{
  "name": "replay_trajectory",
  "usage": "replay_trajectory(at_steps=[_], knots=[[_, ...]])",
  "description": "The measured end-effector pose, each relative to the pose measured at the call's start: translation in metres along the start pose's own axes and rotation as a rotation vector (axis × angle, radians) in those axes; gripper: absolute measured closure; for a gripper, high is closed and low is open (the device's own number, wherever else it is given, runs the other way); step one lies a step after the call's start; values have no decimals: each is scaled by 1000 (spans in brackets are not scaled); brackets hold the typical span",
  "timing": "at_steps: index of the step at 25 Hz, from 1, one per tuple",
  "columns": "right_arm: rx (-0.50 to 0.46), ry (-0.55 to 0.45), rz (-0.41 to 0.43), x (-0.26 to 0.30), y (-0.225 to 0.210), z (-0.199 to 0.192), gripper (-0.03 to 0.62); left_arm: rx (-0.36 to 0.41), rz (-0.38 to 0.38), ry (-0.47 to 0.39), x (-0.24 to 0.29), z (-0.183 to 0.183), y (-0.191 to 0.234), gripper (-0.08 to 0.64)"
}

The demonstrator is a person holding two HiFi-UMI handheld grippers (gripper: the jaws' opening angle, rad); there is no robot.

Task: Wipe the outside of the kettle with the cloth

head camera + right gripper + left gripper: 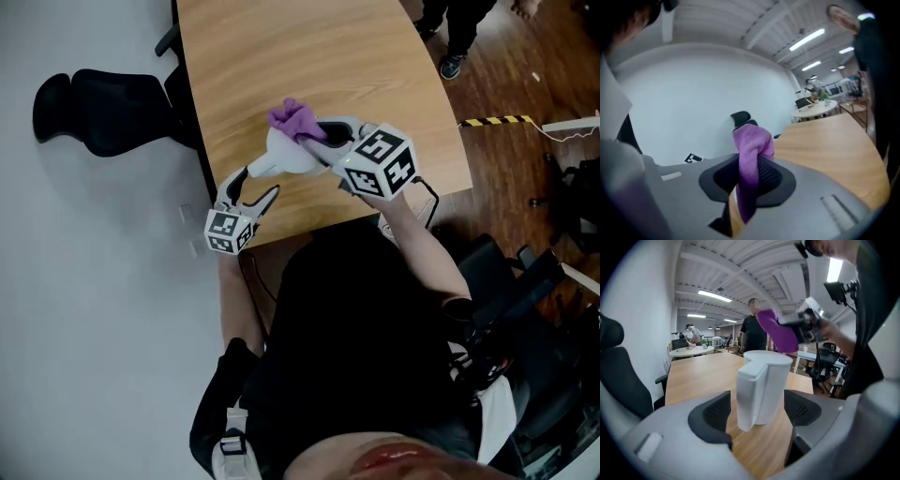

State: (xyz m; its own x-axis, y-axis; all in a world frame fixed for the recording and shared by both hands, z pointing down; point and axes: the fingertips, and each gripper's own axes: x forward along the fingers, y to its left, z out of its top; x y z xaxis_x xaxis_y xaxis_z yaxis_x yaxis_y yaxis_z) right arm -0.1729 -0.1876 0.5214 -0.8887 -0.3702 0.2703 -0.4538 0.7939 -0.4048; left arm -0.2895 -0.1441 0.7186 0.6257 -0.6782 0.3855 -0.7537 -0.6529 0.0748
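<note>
unheld between the spread jaws of the left gripper (255,189), the kettle (761,385) may be tipped once the cloth (751,140) clamped in the right gripper (750,176) is pressed on it

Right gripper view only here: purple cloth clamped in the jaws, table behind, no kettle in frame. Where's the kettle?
Observer: The white kettle stands upright on the wooden table, near the person's edge.
Operator: Is the other hand holding it?
Observer: No. The left hand-held gripper is open. The kettle's handle lines up between its jaws, and the pads aren't touching it.
Operator: Cloth on the kettle?
Observer: Not that I can see. In the left gripper view the cloth, held by the right hand-held gripper, is up above the lid.
</note>
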Motion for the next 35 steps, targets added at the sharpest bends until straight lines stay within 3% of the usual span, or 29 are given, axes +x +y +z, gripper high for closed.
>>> replay_trajectory(at_steps=[2,4,5,7,9,12,14,15,17,19,21,24,29,31,33,35], knots=[[-225,166,-22,51,46,-14,517,93,5,18,13,0,2,112],[-372,348,-50,96,70,-51,515,168,10,26,14,1,8,165],[-408,439,-59,113,78,-78,515,191,7,21,8,-2,11,169],[-411,531,-92,126,74,-115,515,215,1,0,-3,-8,14,255],[-315,486,-174,110,38,-110,515,216,-8,-18,2,-6,15,272],[-137,368,-402,67,-38,-70,515,212,-17,-18,7,3,26,276],[-100,319,-499,51,-41,-56,517,211,-26,-22,-2,-6,23,281],[-120,307,-492,56,-21,-50,517,210,-29,-28,-4,-10,21,281],[-218,329,-378,97,39,-50,517,212,-28,-44,-5,-12,21,282],[-367,431,-260,153,94,-82,515,213,-26,-58,-9,-15,22,282],[-463,529,-220,182,117,-118,515,204,-20,-67,-15,-22,19,287],[-421,527,-261,164,96,-123,515,197,-17,-76,-16,-22,12,293],[-158,391,-539,79,-22,-82,517,180,-25,-79,-13,-17,13,304],[-132,363,-595,64,-25,-66,517,179,-27,-77,-15,-20,14,304],[-157,336,-504,85,16,-59,517,174,-29,-81,-13,-22,16,304],[-233,389,-361,118,63,-78,517,164,-27,-83,-10,-21,16,304]])
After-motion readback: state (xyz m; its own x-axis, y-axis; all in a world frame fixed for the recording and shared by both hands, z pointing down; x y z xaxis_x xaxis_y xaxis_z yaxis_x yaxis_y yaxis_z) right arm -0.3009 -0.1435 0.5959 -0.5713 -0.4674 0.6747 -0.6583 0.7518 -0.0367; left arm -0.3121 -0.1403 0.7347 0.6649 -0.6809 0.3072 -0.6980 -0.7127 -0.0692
